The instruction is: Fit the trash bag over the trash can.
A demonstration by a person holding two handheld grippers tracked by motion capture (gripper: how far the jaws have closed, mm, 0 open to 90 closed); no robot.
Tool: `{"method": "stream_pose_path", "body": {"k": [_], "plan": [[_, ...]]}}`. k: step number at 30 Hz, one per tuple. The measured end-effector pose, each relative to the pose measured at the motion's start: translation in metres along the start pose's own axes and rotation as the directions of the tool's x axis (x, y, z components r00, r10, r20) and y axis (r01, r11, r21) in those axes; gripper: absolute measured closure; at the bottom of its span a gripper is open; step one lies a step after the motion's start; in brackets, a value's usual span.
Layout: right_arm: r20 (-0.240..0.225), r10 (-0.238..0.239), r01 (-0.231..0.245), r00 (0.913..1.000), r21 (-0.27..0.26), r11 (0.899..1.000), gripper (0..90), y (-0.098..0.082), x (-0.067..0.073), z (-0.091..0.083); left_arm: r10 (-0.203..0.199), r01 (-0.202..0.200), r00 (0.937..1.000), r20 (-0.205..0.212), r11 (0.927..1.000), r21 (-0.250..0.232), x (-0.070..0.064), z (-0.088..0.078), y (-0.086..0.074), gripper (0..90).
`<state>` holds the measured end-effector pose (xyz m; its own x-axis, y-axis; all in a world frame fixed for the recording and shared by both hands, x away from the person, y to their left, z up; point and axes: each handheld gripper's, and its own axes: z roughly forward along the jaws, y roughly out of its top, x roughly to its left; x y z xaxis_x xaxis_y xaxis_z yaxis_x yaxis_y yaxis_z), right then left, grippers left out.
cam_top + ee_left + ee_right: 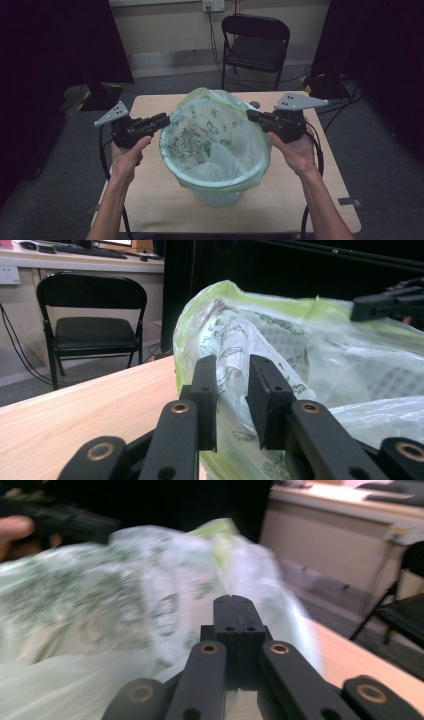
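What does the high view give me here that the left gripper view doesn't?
High view alone: the pale bin under the bag, both hands, and the right gripper at the bag's right edge. Left gripper view alone: the left gripper with its jaws slightly apart and bag film between them. Shared: the green-printed bag puffed up above the rim, the wooden table and the black folding chair.

Glossy plastic bag (215, 132), wood table (150, 107)

A black folding chair (255, 44) stands on grey floor (385, 165) before a pale wall (165, 30).
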<state>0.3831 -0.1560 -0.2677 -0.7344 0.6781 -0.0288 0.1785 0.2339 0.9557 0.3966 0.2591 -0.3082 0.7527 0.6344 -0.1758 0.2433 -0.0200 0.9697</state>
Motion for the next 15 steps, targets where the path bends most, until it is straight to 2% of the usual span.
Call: {"method": "stream_pose_path", "body": {"k": [3,8,10,12,15], "plan": [[0.048,0.031,-0.03,0.9984,-0.028,0.999,90.0,-0.005,-0.016,-0.003,-0.005,0.005,1.0,0.001,1.0,-0.004,0.0,0.0,-0.001,74.5],[0.105,0.127,-0.122,0.9863,-0.052,0.991,90.0,-0.028,-0.046,-0.006,0.009,-0.009,0.9999,0.012,1.0,-0.002,-0.002,0.0,-0.001,74.5],[0.107,0.152,-0.147,0.9826,-0.055,0.988,90.0,-0.036,-0.053,-0.005,0.017,-0.017,0.9998,0.013,0.9999,-0.002,-0.004,0.001,0.0,74.5],[0.111,0.155,-0.151,0.9816,-0.051,0.987,90.0,-0.042,-0.055,-0.003,0.029,-0.029,0.9996,0.002,0.9996,0.004,-0.007,0.003,0.001,74.6],[0.086,0.163,-0.157,0.9829,-0.068,0.985,90.0,-0.049,-0.06,0.002,0.019,-0.019,0.9998,0.007,0.9998,-0.001,-0.006,0.004,0.001,74.4]]}}
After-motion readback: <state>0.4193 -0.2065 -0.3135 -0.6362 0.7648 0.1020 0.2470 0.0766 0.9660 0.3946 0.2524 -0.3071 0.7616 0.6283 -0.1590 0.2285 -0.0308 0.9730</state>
